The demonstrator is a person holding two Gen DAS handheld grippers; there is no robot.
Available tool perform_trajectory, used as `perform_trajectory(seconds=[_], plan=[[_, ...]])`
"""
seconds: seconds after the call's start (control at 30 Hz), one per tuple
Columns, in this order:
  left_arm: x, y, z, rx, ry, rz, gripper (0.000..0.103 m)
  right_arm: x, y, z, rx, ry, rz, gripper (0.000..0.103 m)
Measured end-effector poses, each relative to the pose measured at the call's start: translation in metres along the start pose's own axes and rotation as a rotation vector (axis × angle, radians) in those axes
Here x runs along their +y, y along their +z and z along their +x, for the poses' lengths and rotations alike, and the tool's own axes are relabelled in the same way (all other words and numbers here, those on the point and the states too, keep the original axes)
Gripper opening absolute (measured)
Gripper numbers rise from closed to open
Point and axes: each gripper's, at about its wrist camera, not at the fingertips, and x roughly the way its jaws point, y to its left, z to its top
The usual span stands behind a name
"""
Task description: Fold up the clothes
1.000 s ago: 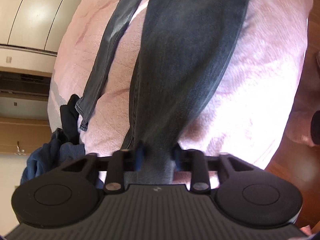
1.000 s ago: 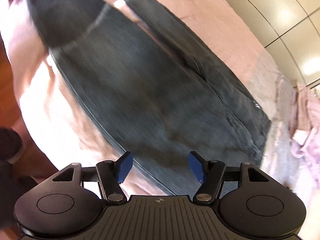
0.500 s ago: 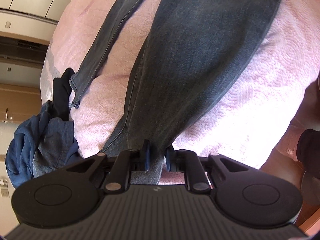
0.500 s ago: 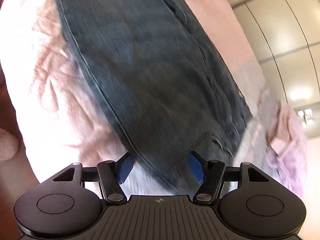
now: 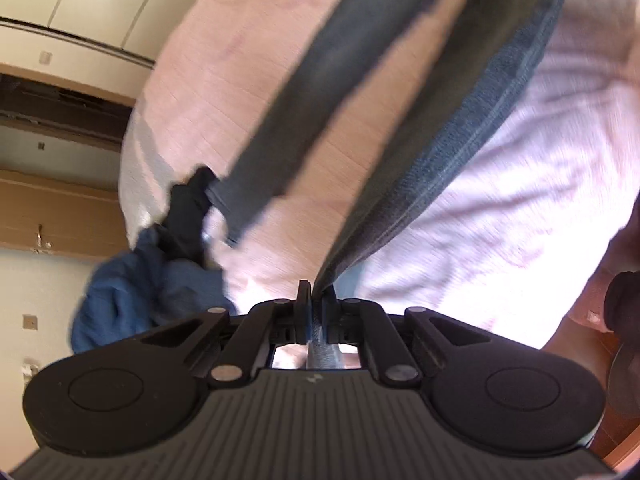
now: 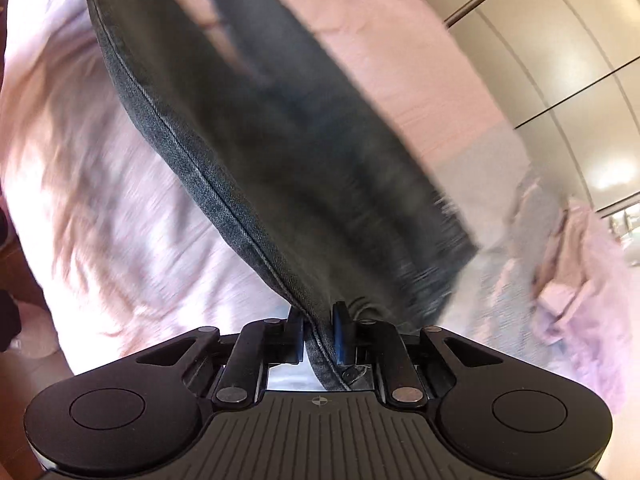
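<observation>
Left wrist view: the left tool (image 5: 316, 312) is pinching the dark jeans (image 5: 452, 136), its two fingers pressed together on a narrow fold of denim at a leg end. That leg is stretching away from the tool over the pink bedspread (image 5: 520, 200), while the other leg is lying apart to the left. Only this view is showing a heap of blue and black clothes (image 5: 156, 276) at the bed's left edge, and wooden cabinets (image 5: 52, 208) beyond.

Right wrist view: the right tool (image 6: 320, 336) is clamping the jeans (image 6: 288, 152) along a stitched side seam, fingers nearly together with the cloth between them. The denim is running up and away from the tool across the bed. Only here is a crumpled pink garment (image 6: 576, 280) showing at the right, with pale wardrobe doors (image 6: 560, 52) behind.
</observation>
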Motion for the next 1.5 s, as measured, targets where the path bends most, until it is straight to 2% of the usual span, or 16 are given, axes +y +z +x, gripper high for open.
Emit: perform_trajectory(seconds=[0.1,0.27,0.47,0.6,0.77,0.9,1.2,1.3,1.37,1.5], plan=[[0.04,0.015,-0.012,-0.03,-0.016,0.013,0.005,-0.038,0.025,-0.018,-0.017,-0.024,-0.023,0.012],[0.108,0.049,0.008,-0.041,-0.116,0.04,0.005,-0.093,0.073,-0.014,-0.014,-0.041,-0.097,0.011],[0.171,0.091,0.091,-0.023,-0.276,0.068,0.005,-0.147,0.132,0.038,0.044,-0.038,-0.117,0.012],[0.189,0.115,0.155,0.013,-0.392,0.093,0.005,-0.173,0.16,0.092,0.095,-0.006,-0.105,0.012],[0.195,0.141,0.233,0.069,-0.496,0.119,0.005,-0.187,0.171,0.153,0.139,0.058,-0.107,0.012],[0.192,0.158,0.281,0.129,-0.546,0.134,0.005,-0.193,0.172,0.198,0.16,0.116,-0.111,0.012],[0.149,0.17,0.347,0.277,-0.576,0.215,0.005,-0.196,0.169,0.297,0.172,0.223,-0.11,0.012],[0.139,0.169,0.35,0.31,-0.571,0.244,0.004,-0.197,0.165,0.301,0.162,0.209,-0.073,0.013],[0.141,0.166,0.348,0.326,-0.567,0.232,0.004,-0.199,0.17,0.285,0.124,0.156,-0.079,0.013],[0.144,0.164,0.351,0.356,-0.559,0.2,0.005,-0.212,0.168,0.27,0.055,0.137,-0.056,0.013]])
